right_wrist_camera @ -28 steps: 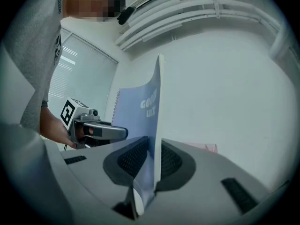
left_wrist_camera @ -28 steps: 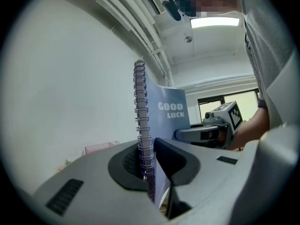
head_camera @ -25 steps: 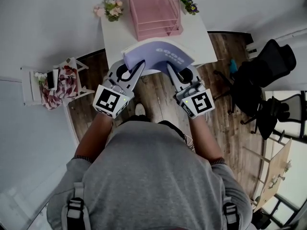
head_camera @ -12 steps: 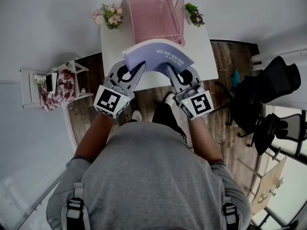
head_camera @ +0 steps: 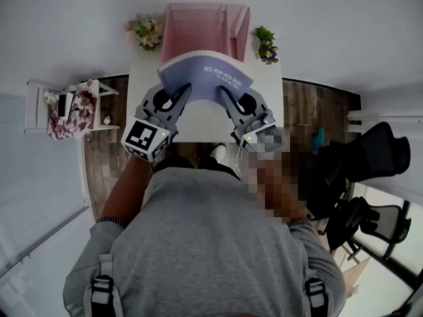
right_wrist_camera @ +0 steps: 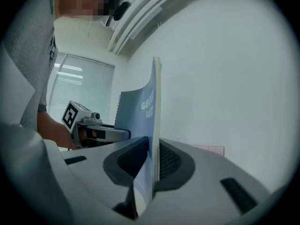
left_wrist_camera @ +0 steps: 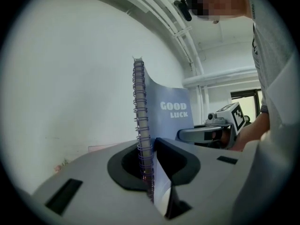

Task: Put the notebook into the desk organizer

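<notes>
1. The notebook [head_camera: 205, 78], lilac-blue with "GOOD LUCK" on its cover, is held in the air between the two tools. It hangs over the counter [head_camera: 205, 123], just near of the organizer [head_camera: 201, 25]. In the head view its far edge overlaps the organizer's near rim.
2. The left tool [head_camera: 184, 91] is clenched on the notebook's spiral-bound left edge. The left gripper view shows the wire coil and pages pinched between the pads. Its jaws have just been opening a little, with the spine between them.
3. The right tool [head_camera: 225, 94] is clenched on the opposite, open edge. The right gripper view shows cover and pages squeezed between the pads.
4. Both tools point level toward the far wall, and the cover bows upward between them.
5. The organizer is pink and stands at the counter's far edge by the wall. Flowers [head_camera: 145, 32] stand just left of it and a plant [head_camera: 266, 43] just right.
6. A small white stand [head_camera: 66, 104] is left of the counter, and a black chair [head_camera: 370, 160] is well to the right.
</notes>
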The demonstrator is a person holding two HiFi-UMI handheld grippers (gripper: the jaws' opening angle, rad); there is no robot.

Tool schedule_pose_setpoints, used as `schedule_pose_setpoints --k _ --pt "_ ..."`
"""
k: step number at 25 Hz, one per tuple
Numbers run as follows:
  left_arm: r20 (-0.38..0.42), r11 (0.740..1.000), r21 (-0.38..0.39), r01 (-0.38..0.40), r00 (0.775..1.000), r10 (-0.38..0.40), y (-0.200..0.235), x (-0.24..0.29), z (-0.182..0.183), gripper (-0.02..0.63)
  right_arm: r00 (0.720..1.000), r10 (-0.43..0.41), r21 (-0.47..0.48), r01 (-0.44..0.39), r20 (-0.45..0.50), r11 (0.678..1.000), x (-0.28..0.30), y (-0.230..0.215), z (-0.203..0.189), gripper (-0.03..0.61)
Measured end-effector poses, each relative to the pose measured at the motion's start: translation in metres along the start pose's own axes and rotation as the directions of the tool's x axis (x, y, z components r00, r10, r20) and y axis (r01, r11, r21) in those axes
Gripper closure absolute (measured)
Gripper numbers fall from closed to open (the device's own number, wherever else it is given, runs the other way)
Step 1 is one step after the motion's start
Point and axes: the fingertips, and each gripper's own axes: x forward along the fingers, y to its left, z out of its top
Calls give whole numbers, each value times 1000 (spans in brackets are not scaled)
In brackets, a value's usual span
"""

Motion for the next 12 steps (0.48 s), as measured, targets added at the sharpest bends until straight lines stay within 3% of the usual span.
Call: schedule_pose_setpoints --k 12 --pt "-60 997 -30 -74 996 72 52 45 -19 515 994 108 140 -102 -32 985 49 -46 -19 538"
